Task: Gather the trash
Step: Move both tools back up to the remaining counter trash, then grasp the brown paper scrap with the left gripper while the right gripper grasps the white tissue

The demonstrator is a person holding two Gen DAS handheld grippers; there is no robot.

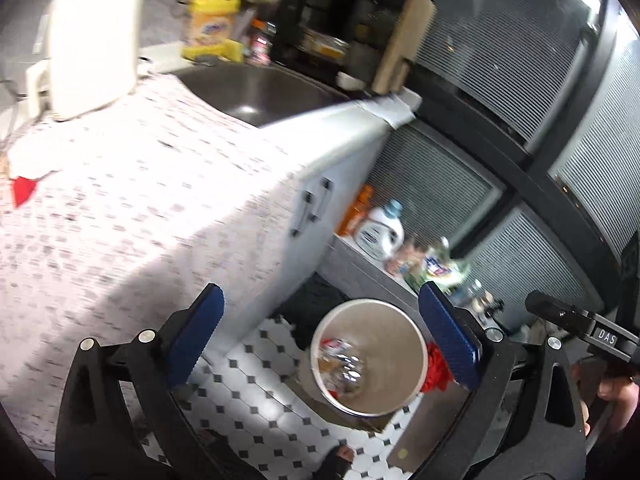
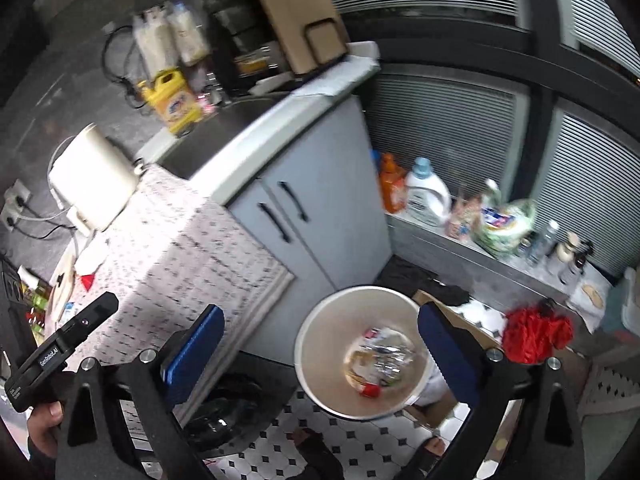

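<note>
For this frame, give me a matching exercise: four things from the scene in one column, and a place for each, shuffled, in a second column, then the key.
Things
1. round bin
2. yellow jug
3. white detergent bottle
4. red cloth

Places
A. on the low ledge by the window blinds
B. on the counter beside the sink
C. on the tiled floor, in front of the grey cabinet
D. on the floor to the right of the bin

Pairs: 1-C, 2-B, 3-A, 4-D
</note>
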